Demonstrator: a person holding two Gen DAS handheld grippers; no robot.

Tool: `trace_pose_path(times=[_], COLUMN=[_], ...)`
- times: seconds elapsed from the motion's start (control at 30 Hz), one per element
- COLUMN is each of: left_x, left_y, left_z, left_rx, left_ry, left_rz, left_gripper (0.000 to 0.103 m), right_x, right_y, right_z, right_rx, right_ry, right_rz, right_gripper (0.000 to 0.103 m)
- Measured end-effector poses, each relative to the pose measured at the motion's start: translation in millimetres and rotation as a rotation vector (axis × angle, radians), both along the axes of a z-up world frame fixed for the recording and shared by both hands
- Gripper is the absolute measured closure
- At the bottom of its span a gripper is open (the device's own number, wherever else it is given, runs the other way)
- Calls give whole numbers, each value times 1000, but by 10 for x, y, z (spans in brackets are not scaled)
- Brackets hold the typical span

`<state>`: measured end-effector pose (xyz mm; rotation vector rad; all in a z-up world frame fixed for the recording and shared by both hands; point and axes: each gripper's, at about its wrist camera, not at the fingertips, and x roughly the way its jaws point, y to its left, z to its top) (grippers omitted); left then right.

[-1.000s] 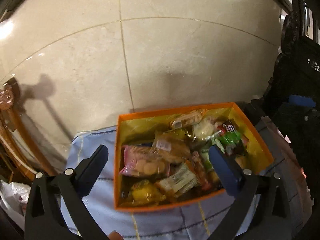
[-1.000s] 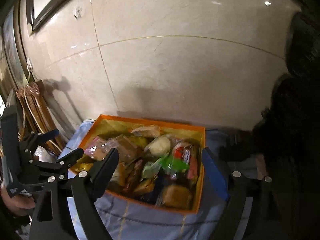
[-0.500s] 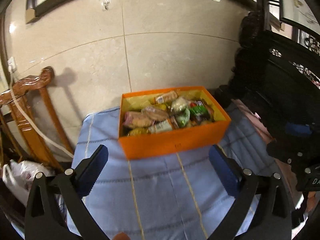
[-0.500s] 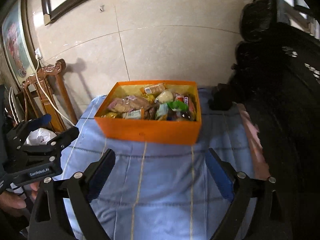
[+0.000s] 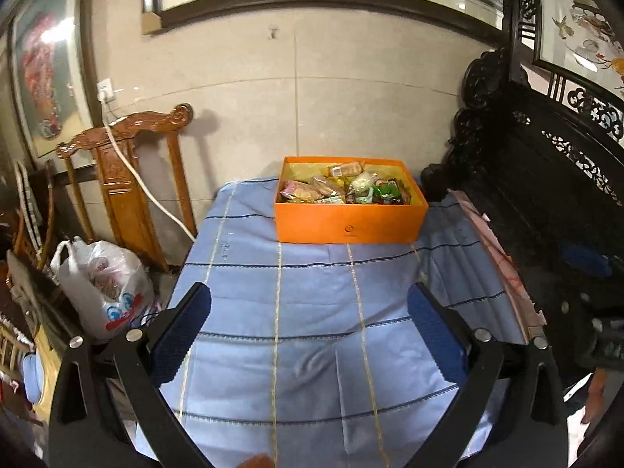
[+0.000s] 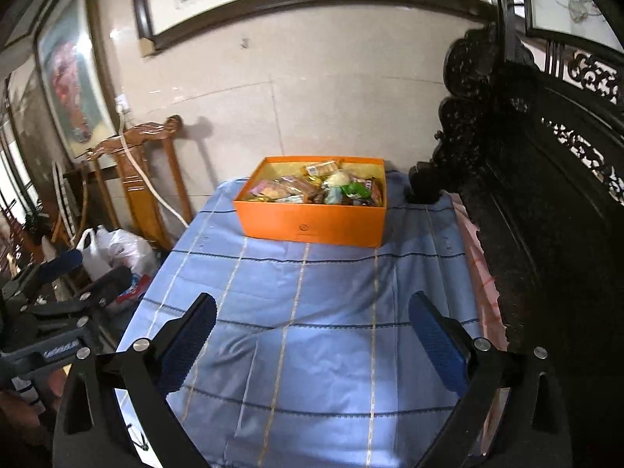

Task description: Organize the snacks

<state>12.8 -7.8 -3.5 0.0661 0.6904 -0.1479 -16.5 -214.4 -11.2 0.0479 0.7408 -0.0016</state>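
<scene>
Snacks (image 5: 343,189) are lying heaped in the orange box (image 5: 351,222) at the cloth's (image 5: 312,312) far end; light, crinkly, crushable packets, I'm judging, best pinched by edges; my right gripper (image 6: 312,335) is opening, empty; left gripper (image 5: 308,331) gaping, empty.

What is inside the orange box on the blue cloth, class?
The orange box holds a heap of wrapped snacks against its yellow lining: pink, green, white and clear packets. Whatever lies under the top layer, and the box floor, is covered.
</scene>
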Motion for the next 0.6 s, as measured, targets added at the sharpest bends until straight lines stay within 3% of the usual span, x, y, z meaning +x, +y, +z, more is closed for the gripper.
trace_pose_path(times=[0.13,0.37,0.6], left_x=[-235,-393,-332], left_y=[-46,-189,-217], left_z=[66,224,244], left_rx=[3,46,13], left_ry=[-25,-80,-42], left_rz=[28,22,-21], left_gripper=[4,4,4], right_x=[-223,-396,-447], right_y=[60,-20,-126], right_z=[35,143,129], right_rx=[-61,-68,-71], right_ry=[-21,-45,-37], right_rz=[39,41,32], right_gripper=[4,4,4])
